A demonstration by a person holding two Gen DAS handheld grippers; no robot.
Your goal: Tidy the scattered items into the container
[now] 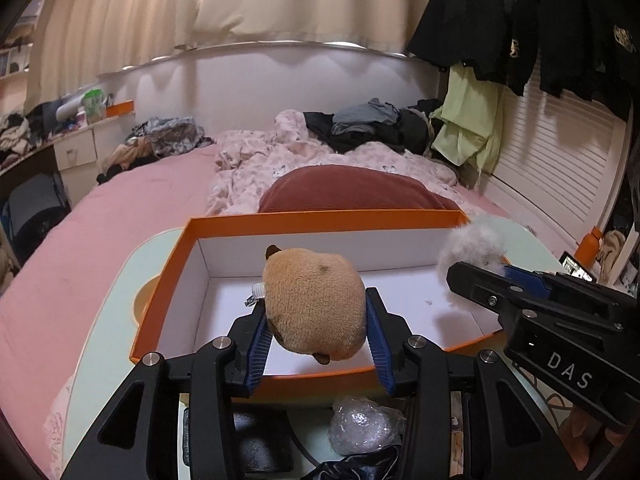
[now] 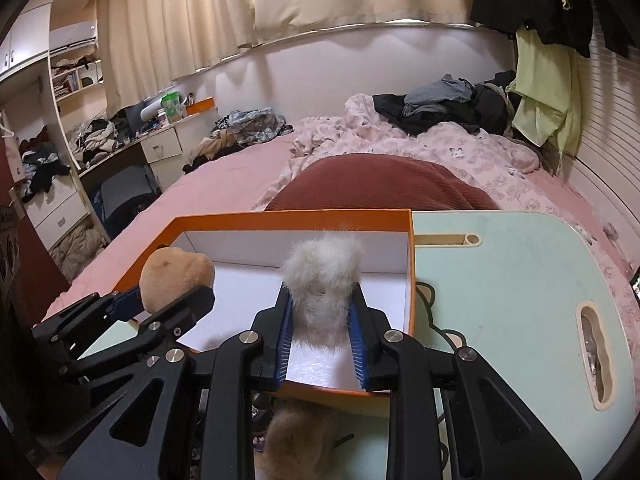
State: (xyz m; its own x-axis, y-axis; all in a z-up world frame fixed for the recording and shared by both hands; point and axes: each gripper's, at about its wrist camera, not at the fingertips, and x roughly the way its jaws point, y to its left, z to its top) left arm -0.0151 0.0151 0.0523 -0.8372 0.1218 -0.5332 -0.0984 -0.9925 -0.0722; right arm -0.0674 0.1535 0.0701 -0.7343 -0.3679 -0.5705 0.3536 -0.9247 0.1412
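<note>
It was a messy bedroom with a big pink bed and cream curtains at twelve o'clock. A pale green tray table sat on the bed, and an orange box with white insides stood on it.

The left gripper was squeezed shut around a tan plush toy. It held the toy up over the box, near the box's six o'clock edge. A small clip showed at the toy's nine o'clock side.

The right gripper was closed tight on a white fluffy ball. The ball hung over the box too, at about three o'clock from the tan toy.

A crinkly plastic bundle lay on the table at six o'clock, under the left gripper. Another furry brown thing lay under the right gripper. A dark red pillow sat just behind the box.
</note>
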